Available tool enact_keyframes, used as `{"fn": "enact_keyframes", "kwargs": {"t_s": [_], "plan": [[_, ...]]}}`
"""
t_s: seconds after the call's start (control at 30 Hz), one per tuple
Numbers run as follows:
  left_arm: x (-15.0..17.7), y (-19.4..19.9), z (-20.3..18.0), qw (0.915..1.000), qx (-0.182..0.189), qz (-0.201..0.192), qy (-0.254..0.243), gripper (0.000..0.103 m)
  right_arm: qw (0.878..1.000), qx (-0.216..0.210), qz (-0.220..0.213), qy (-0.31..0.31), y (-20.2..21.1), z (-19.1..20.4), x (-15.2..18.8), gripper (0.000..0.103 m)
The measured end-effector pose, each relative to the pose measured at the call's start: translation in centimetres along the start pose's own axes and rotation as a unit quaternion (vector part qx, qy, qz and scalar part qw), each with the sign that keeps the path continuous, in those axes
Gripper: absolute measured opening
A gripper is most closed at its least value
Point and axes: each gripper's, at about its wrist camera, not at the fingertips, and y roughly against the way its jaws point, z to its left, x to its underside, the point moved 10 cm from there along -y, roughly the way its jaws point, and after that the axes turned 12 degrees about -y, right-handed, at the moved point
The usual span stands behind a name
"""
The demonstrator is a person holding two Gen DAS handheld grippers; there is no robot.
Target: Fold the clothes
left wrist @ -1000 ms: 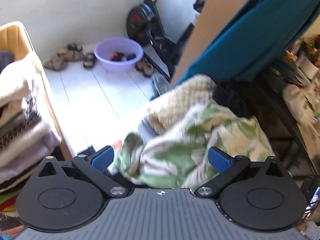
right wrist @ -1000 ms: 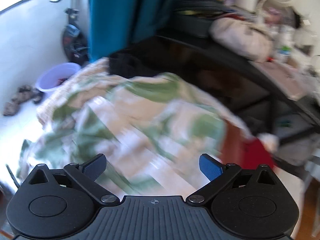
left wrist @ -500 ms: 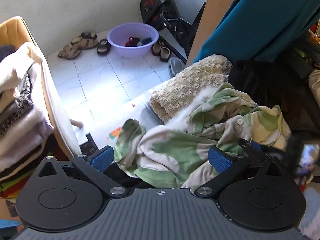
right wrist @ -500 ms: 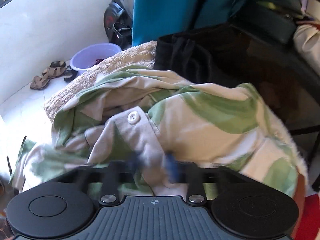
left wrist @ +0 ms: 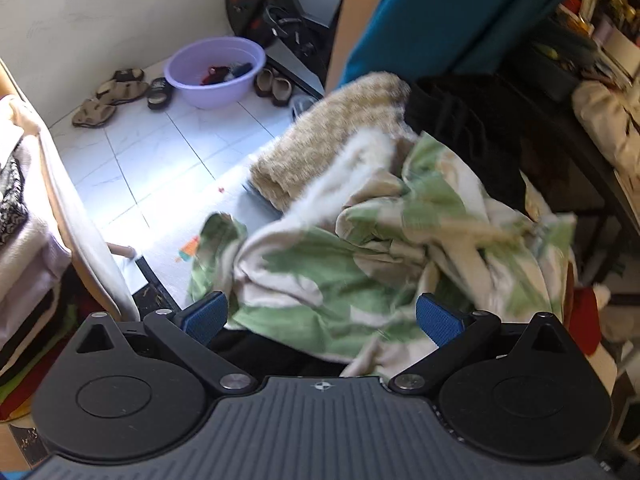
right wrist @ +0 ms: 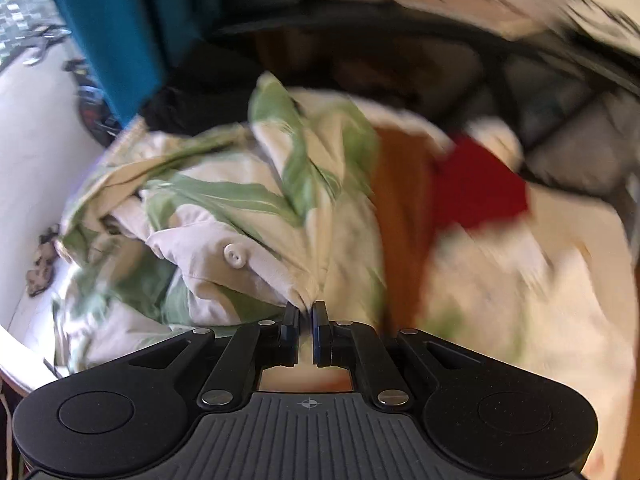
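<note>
A crumpled green-and-cream leaf-print shirt (left wrist: 360, 264) lies on top of a heap of clothes. My left gripper (left wrist: 322, 316) hangs just above its near edge with its blue pads wide apart and nothing between them. In the right wrist view the same shirt (right wrist: 248, 208) shows a white button (right wrist: 235, 258) on its placket. My right gripper (right wrist: 306, 316) is shut on a fold of that shirt just right of the button, and the cloth bunches between the pads. The right view is blurred from motion.
A tan knitted towel (left wrist: 332, 136) and a black garment (left wrist: 452, 120) lie behind the shirt. A red cloth (right wrist: 480, 188) and an orange-brown one (right wrist: 404, 200) lie to its right. On the tiled floor stand a purple basin (left wrist: 216, 70), sandals (left wrist: 108, 98) and an exercise bike (left wrist: 260, 4). Folded clothes are stacked on a chair (left wrist: 24, 208) at left.
My right gripper went from wide open to shut on the shirt near its button, then swung right with it. The left gripper sank closer to the shirt and stayed open.
</note>
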Motion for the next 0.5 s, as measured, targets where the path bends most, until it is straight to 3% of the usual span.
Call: {"fn": "enact_keyframes", "kwargs": {"t_s": [0.1, 0.13, 0.17, 0.27, 0.33, 0.4, 0.5], "plan": [[1.2, -0.4, -0.2, 0.9999, 0.007, 0.016, 0.001, 0.102, 0.997, 0.045, 0.058, -0.018, -0.3, -2.4, 3.0, 0.005], [1.5, -0.5, -0.1, 0.9998, 0.007, 0.020, 0.003, 0.102, 0.995, 0.075, 0.070, -0.006, -0.3, -2.7, 3.5, 0.010], [1.8, -0.6, 0.1, 0.9997, 0.005, 0.023, 0.005, 0.102, 0.993, 0.095, 0.071, 0.009, 0.0, -2.7, 3.6, 0.023], [2.2, -0.3, 1.0, 0.9995, -0.003, 0.028, 0.013, 0.102, 0.995, 0.061, -0.023, 0.078, 1.9, 1.3, 1.0, 0.058], [2.4, -0.1, 1.8, 0.9993, -0.011, 0.028, 0.022, 0.102, 0.988, 0.020, -0.064, 0.142, 1.8, 5.2, -0.3, 0.065], [2.6, 0.2, 2.9, 0.9986, -0.025, 0.033, 0.032, 0.102, 0.973, -0.015, -0.100, 0.207, 1.5, 9.2, -1.4, 0.070], [3.2, 0.6, 4.7, 0.9970, -0.046, 0.037, 0.051, 0.102, 0.939, -0.018, -0.124, 0.319, -1.2, 14.0, -1.5, 0.097]]}}
